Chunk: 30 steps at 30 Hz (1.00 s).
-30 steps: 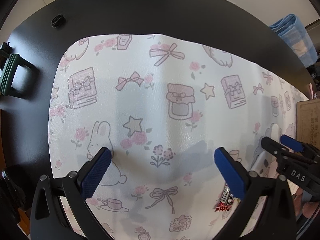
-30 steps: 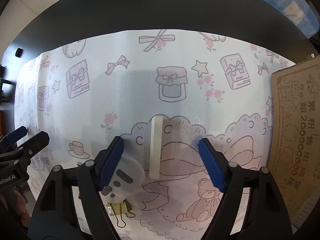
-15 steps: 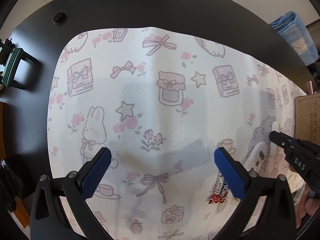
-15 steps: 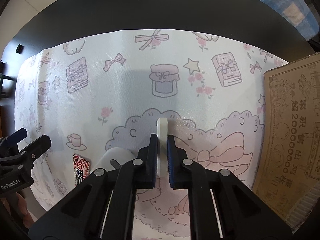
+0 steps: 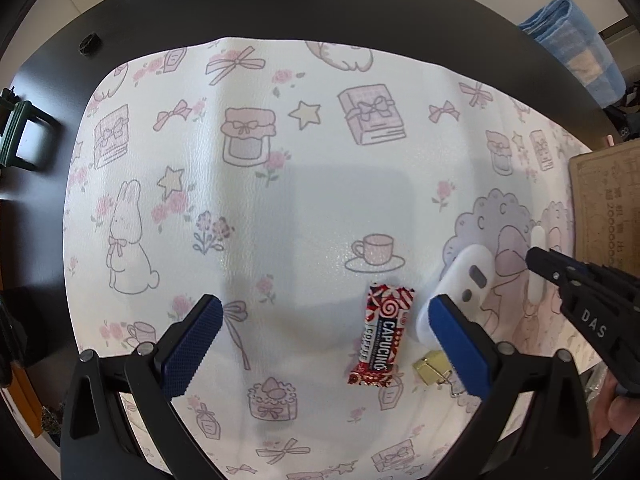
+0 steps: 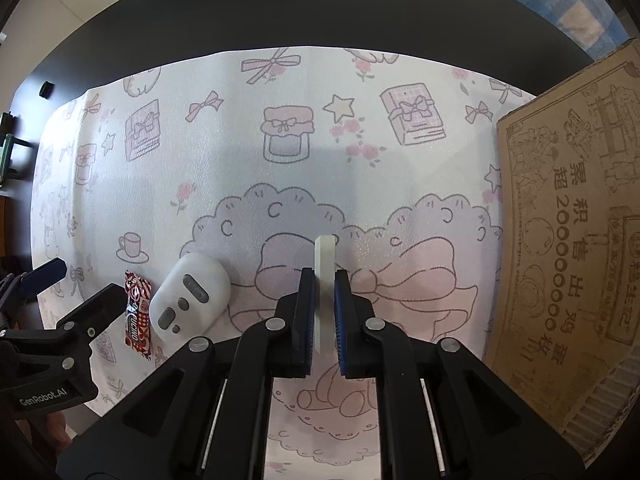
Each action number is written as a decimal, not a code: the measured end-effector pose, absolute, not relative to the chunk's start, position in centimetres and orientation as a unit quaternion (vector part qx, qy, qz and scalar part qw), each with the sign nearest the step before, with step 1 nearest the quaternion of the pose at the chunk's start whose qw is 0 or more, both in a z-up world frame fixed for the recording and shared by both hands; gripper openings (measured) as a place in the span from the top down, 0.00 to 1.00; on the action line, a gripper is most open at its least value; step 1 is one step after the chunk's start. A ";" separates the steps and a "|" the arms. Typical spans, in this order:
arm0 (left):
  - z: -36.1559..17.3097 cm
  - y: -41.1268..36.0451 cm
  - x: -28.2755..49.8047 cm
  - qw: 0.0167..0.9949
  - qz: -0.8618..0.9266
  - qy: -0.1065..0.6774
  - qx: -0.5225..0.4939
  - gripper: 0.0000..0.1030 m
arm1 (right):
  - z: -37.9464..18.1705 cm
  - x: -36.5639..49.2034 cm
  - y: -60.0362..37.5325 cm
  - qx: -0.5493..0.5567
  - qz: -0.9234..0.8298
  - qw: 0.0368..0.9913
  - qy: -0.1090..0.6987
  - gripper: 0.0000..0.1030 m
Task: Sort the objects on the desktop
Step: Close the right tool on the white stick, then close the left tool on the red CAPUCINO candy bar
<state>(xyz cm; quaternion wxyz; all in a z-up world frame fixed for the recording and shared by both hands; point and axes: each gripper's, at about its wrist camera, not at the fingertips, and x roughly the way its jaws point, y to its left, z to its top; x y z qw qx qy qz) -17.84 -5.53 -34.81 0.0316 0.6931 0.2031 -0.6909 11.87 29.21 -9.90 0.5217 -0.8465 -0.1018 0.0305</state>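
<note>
My right tool (image 6: pixel 323 312): clamped on white stick (image 6: pixel 325 264). Nearby on mat (image 6: pixel 240 168): white remote (image 6: pixel 192 300), coffee sachet (image 6: pixel 138 314), cardboard box (image 6: pixel 568 220).

Black table (image 5: pixel 360 4) under patterned mat (image 5: pixel 280 208), cardboard box (image 6: pixel 568 216) alongside.

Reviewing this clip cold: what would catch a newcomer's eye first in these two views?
First, the right gripper, shut on a slim white bar at the centre of the right wrist view. Next, the red Capucino coffee sachet between the open left gripper's fingers, with a white remote and gold binder clip just right of it. All sits on a pastel cartoon-print mat, a cardboard box at its right edge.
</note>
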 end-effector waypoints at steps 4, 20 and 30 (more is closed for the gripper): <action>-34.7 -4.7 -17.5 0.034 -0.690 0.200 0.695 0.00 | -9.1 11.8 28.7 -0.848 0.032 0.519 -0.100 0.91; -36.0 -2.3 -16.2 0.036 -0.680 0.177 0.711 0.00 | -7.5 11.2 27.3 -0.845 0.033 0.527 -0.087 0.91; -37.0 -4.1 -15.9 0.048 -0.674 0.166 0.718 0.00 | -7.9 11.4 26.7 -0.841 0.029 0.534 -0.085 0.91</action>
